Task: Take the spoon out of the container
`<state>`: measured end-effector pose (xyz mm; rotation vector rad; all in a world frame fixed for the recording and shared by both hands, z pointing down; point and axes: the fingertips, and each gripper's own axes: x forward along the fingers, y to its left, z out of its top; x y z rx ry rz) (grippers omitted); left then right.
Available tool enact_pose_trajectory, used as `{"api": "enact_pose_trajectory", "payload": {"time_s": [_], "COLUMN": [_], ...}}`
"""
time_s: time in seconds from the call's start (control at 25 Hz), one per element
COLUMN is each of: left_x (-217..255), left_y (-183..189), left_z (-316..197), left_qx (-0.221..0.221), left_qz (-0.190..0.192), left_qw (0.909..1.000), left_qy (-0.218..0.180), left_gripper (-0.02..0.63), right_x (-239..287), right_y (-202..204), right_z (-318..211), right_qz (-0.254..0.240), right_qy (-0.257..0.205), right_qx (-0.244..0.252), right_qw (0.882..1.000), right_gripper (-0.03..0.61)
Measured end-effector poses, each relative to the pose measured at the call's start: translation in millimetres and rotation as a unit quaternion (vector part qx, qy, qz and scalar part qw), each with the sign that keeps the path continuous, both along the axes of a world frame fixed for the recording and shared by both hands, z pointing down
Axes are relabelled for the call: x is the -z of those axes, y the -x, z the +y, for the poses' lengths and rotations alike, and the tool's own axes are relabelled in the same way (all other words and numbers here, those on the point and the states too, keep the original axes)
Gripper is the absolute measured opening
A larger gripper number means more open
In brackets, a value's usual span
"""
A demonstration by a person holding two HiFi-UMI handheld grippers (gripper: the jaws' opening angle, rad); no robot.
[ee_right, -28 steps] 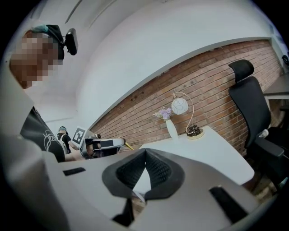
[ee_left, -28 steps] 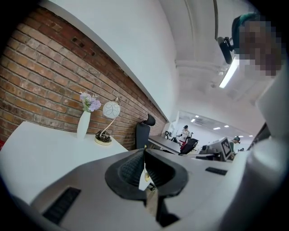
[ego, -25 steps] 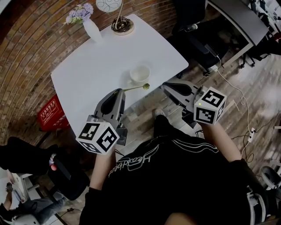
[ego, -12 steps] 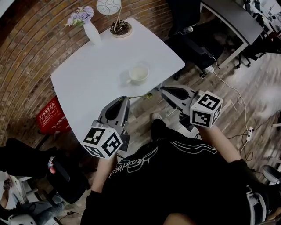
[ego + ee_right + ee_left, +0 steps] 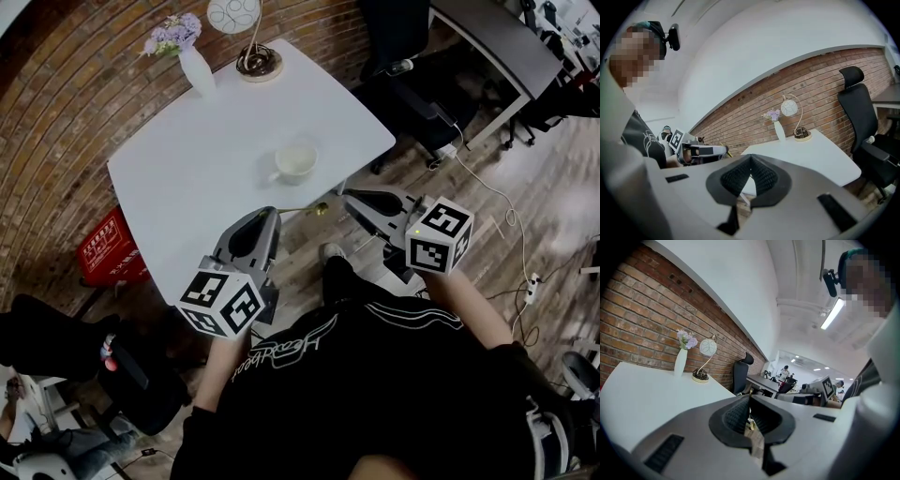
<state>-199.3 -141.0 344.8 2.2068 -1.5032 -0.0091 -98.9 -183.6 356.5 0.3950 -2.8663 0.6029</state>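
A white cup [image 5: 295, 161] stands on the white table [image 5: 197, 169] near its front edge. A gold spoon [image 5: 305, 209] hangs level in the air past that edge, bowl end to the right, well clear of the cup. My left gripper [image 5: 272, 215] is shut on its handle; in the left gripper view the gold handle [image 5: 751, 424] shows pinched between the black pads [image 5: 737, 416] of the left gripper [image 5: 750, 401]. My right gripper [image 5: 350, 197] hovers just right of the spoon bowl, shut with nothing in it [image 5: 750, 160].
A white vase of purple flowers [image 5: 195, 64] and a small globe lamp [image 5: 255, 54] stand at the table's far edge, against a brick wall. A red crate [image 5: 108, 246] sits on the floor at left. Black office chairs [image 5: 412, 84] and a desk stand at right.
My left gripper has drawn the spoon back from beside the cup, past the table's front edge. The right gripper has shifted slightly left.
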Motion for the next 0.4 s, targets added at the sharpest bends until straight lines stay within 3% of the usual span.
{"api": "enact_pose_trajectory", "payload": {"time_s": [0.4], "left_x": [-4.4], "left_y": [-1.0], "left_z": [-10.9], "left_qx": [0.000], "left_qz": [0.000], "left_qw": [1.0000], "left_qy": [0.007], "left_gripper": [0.008], "right_x": [-6.3], "right_y": [-0.8], "right_z": [-9.8], "right_qz": [0.003], "right_qy": [0.006], "right_qx": [0.001], "right_qw": [1.000], "right_gripper": [-0.003]}}
